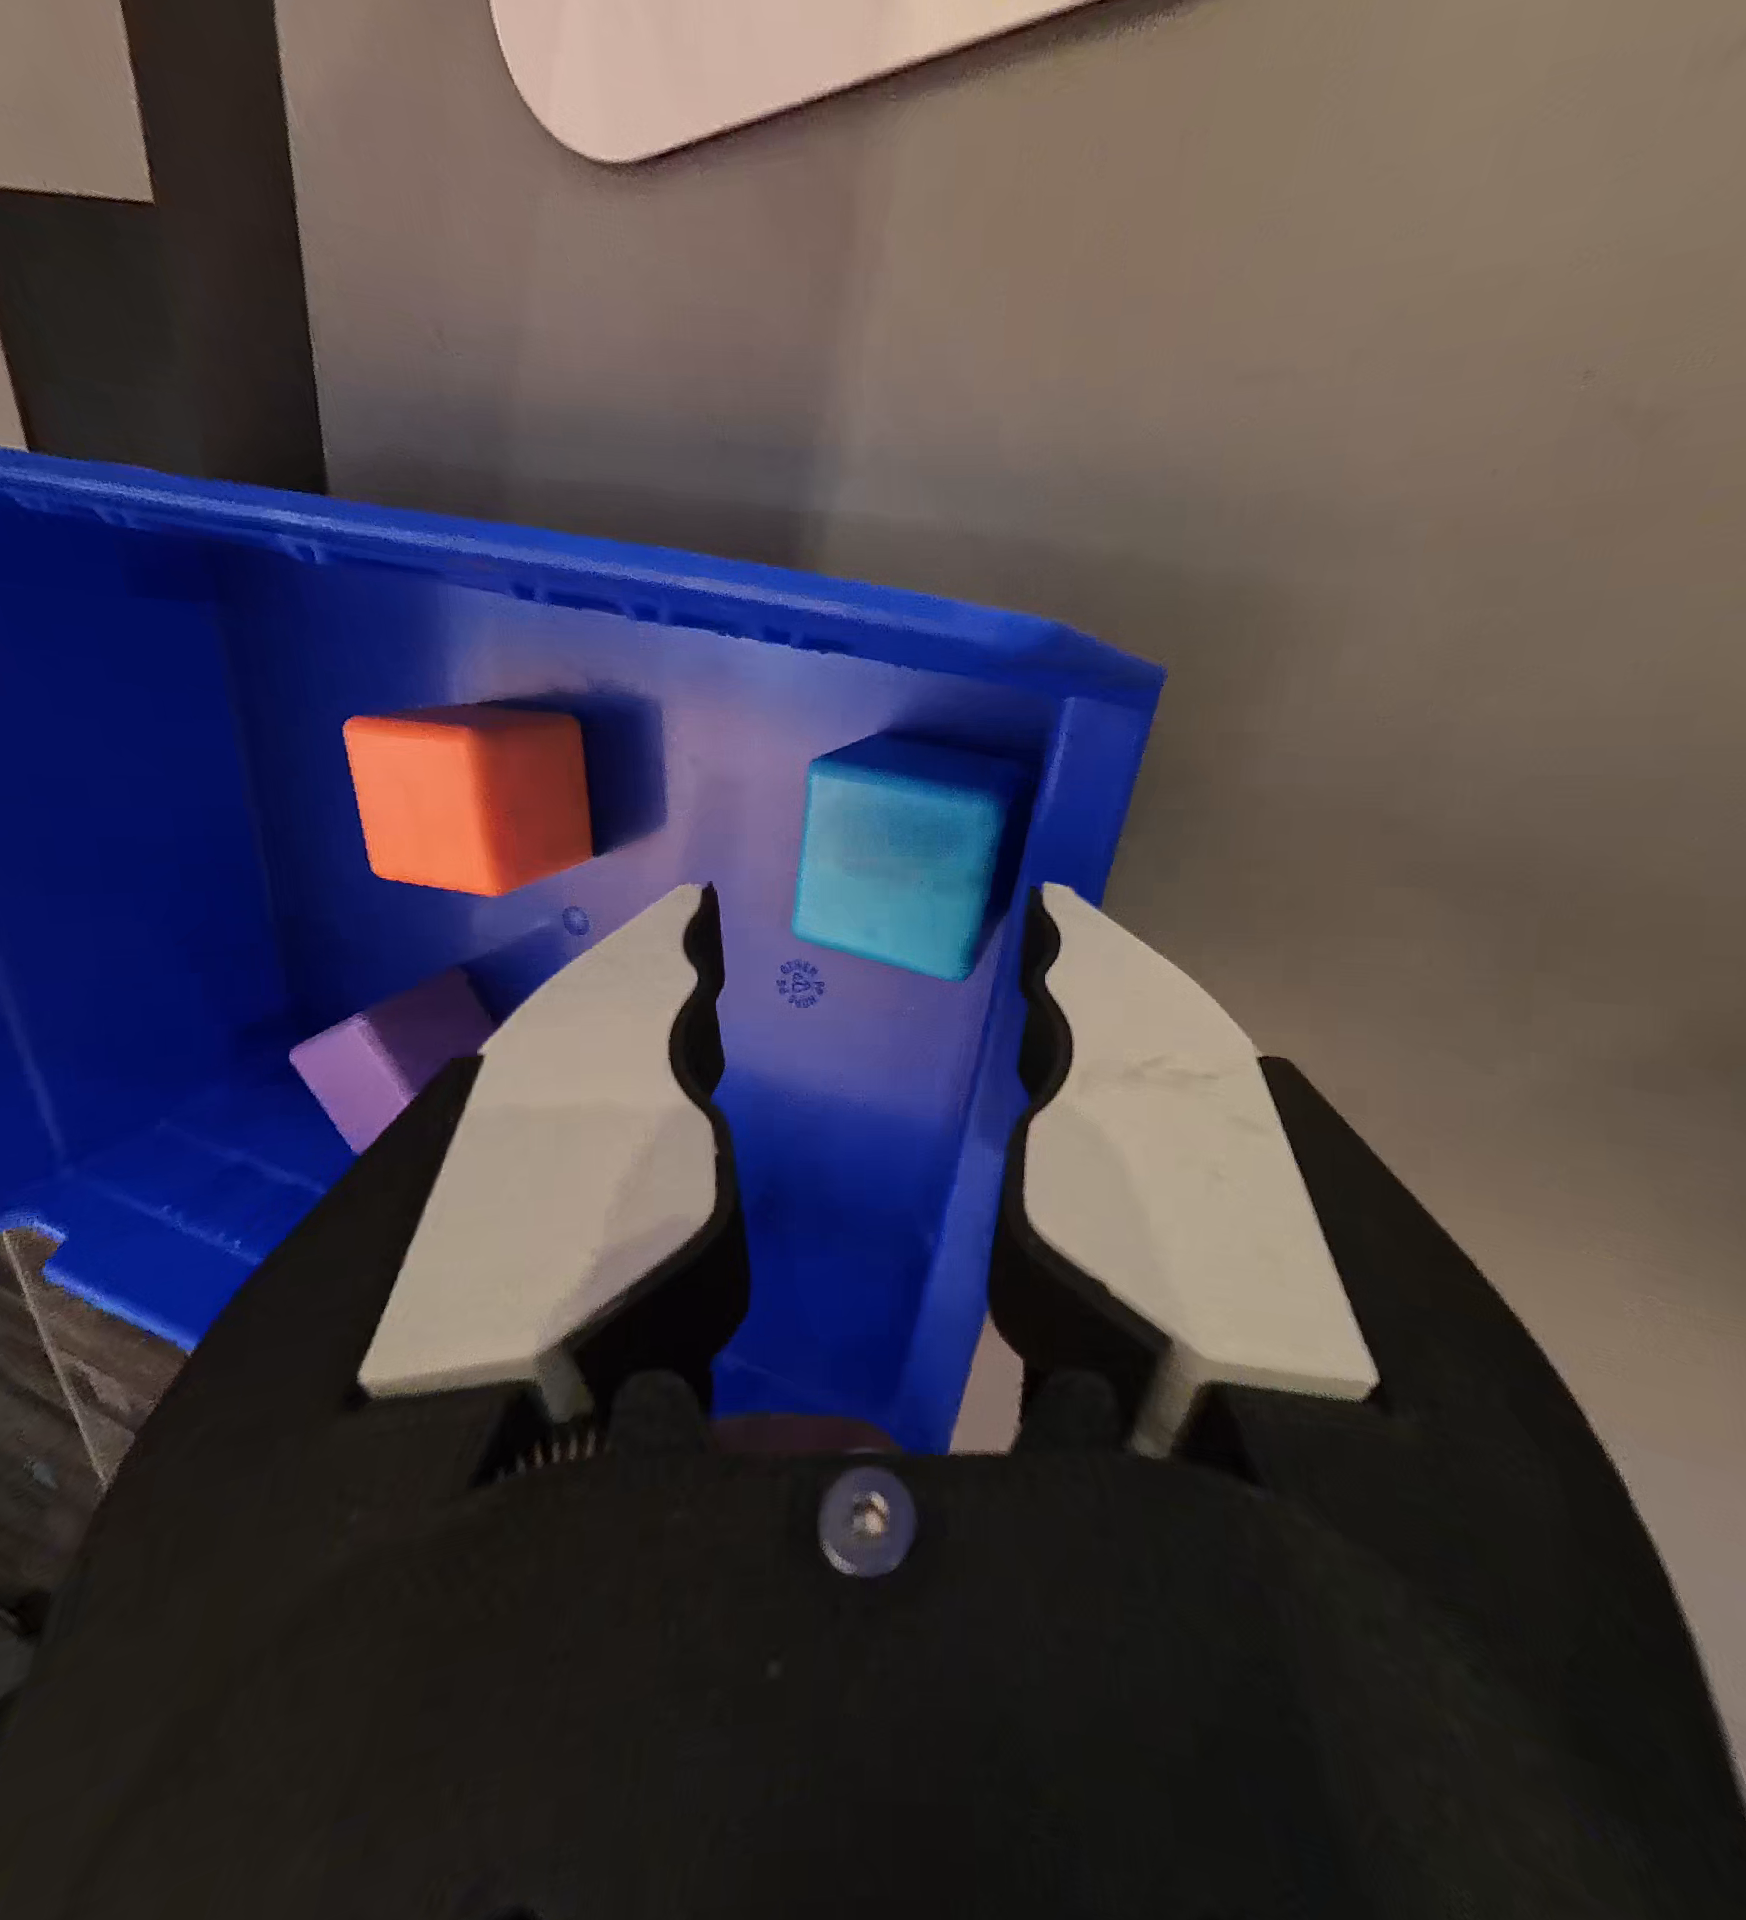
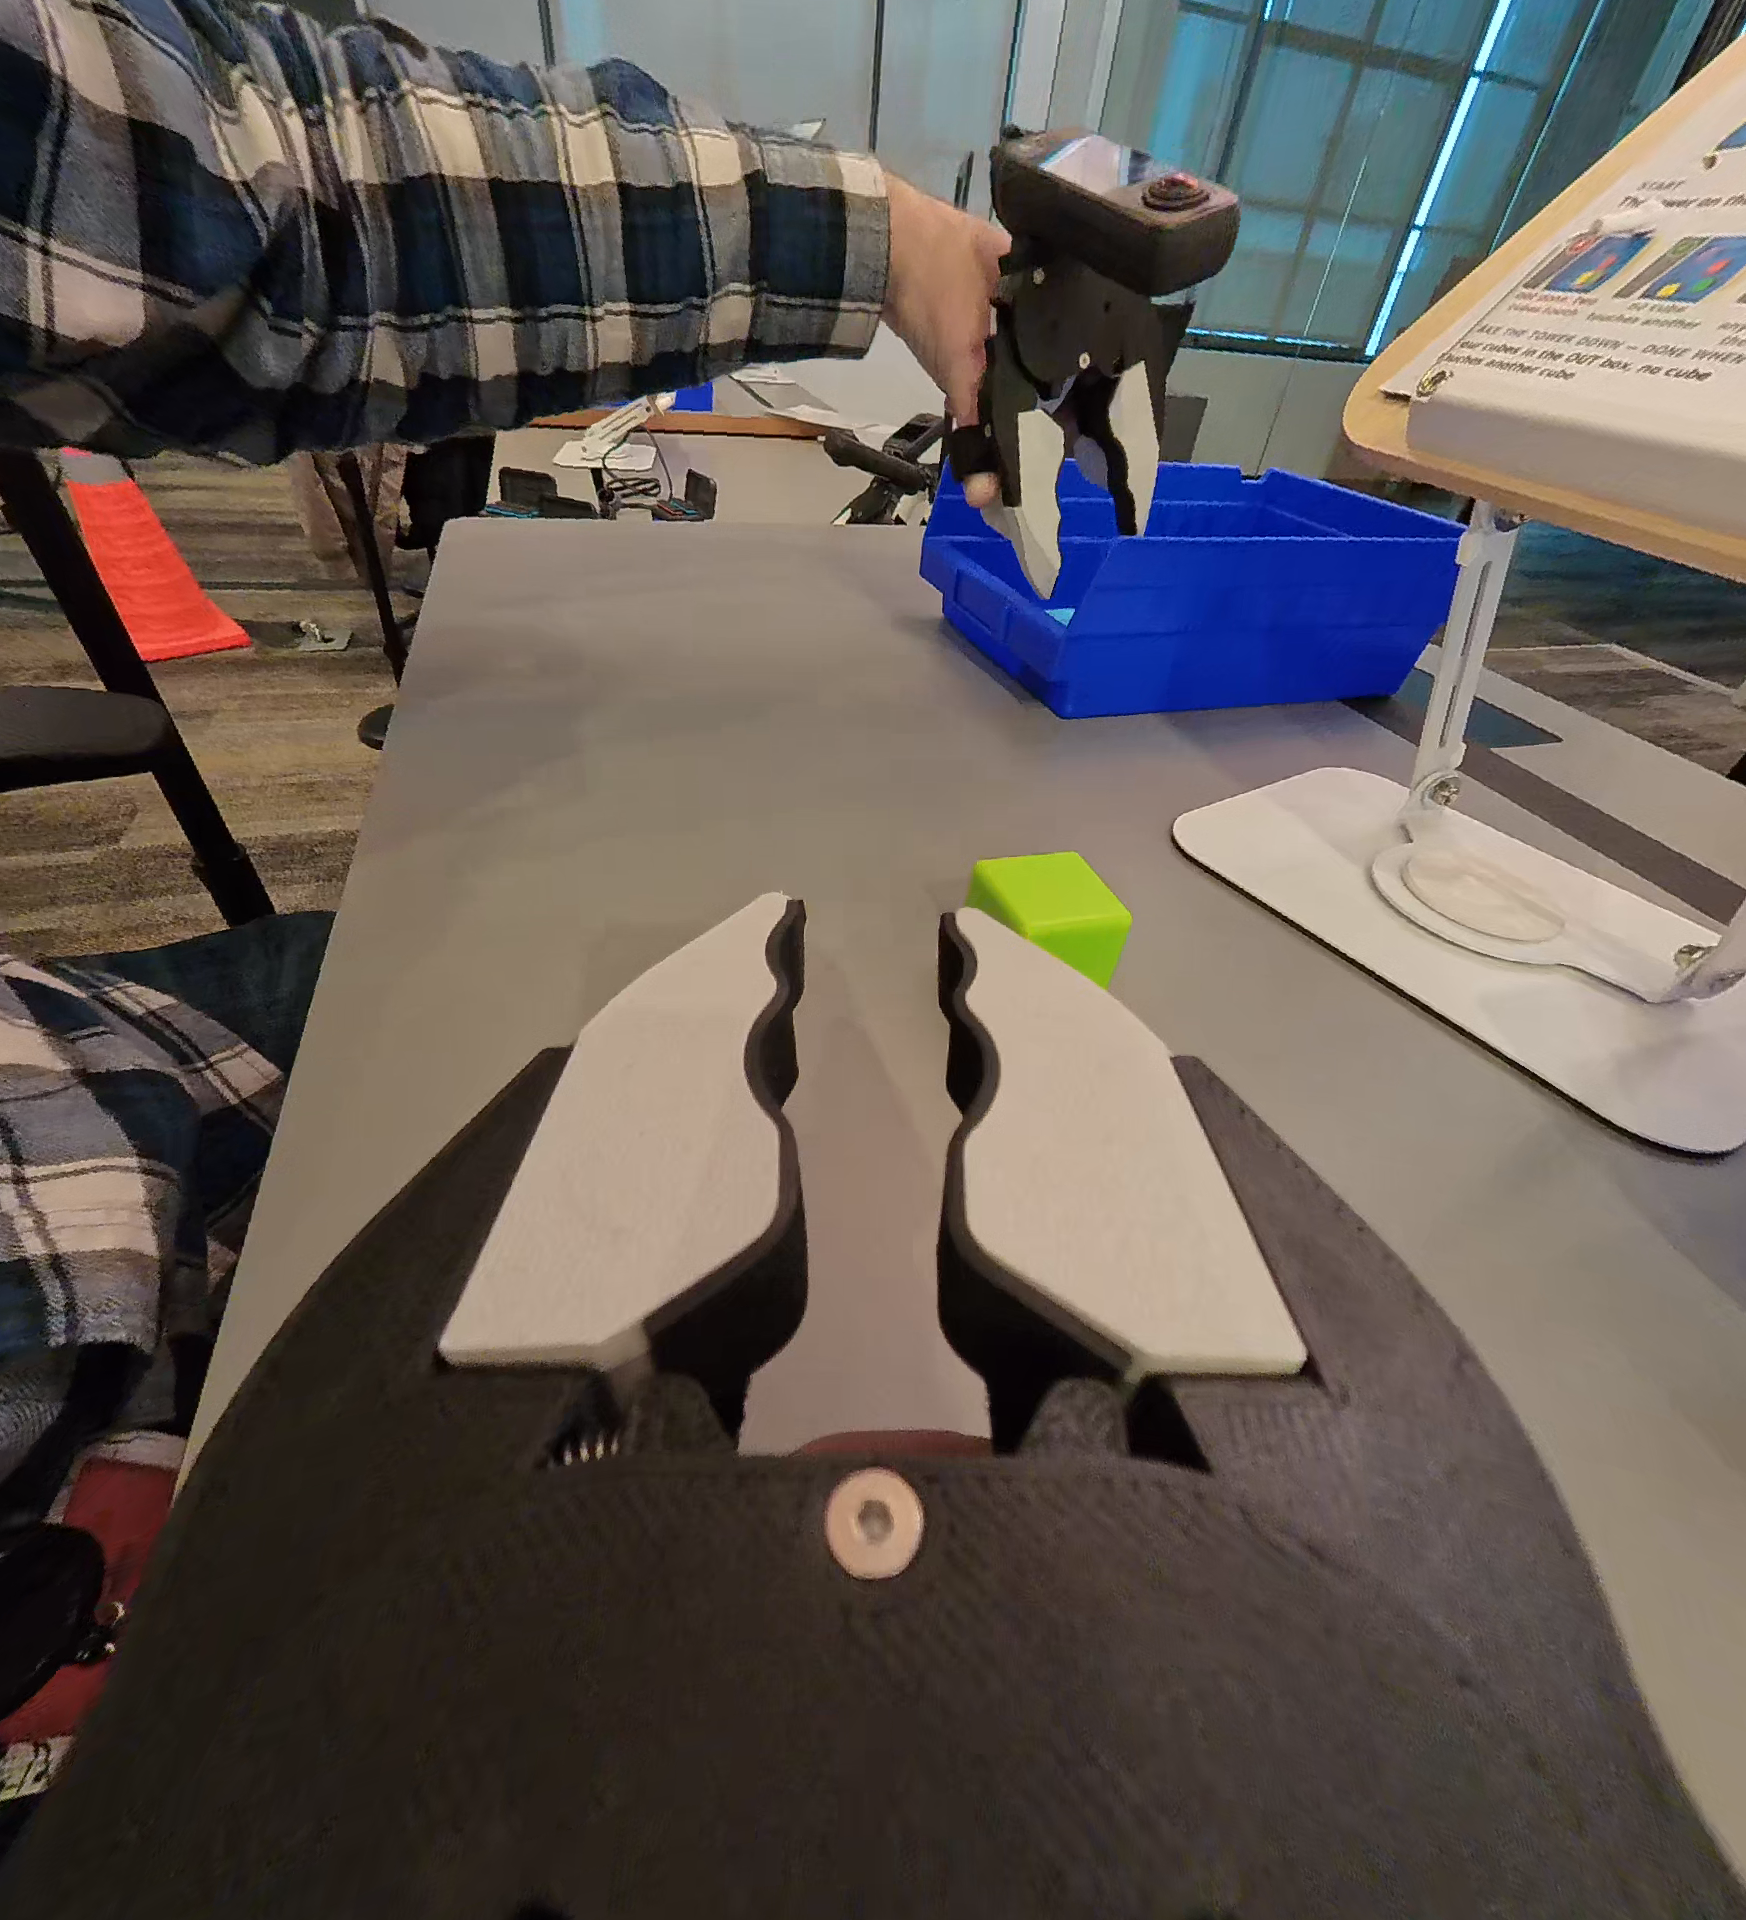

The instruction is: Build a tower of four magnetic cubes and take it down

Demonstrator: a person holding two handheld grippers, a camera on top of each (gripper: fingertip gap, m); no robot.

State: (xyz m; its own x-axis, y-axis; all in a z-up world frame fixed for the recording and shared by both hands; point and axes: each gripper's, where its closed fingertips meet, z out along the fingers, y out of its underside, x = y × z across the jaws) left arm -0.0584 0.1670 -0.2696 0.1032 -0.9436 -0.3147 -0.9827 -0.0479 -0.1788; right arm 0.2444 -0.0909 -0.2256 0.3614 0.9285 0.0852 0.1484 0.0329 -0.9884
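My left gripper [image 1: 869, 904] hangs with fingers spread wide and empty over the blue plastic bin [image 1: 1077, 810], just short of the smooth teal cube [image 1: 895, 852]; a matte orange cube [image 1: 469, 795] and a purple cube [image 1: 386, 1060] lie apart in there too; my right gripper [image 2: 871, 914] sits parted, holding nothing, above the grey counter [image 2: 640, 727], the lime-green cube [image 2: 1056, 914] just beyond its right finger; these look light, rigid, slick, so I'd pinch opposite flat faces squarely; magnets may snap cubes together.
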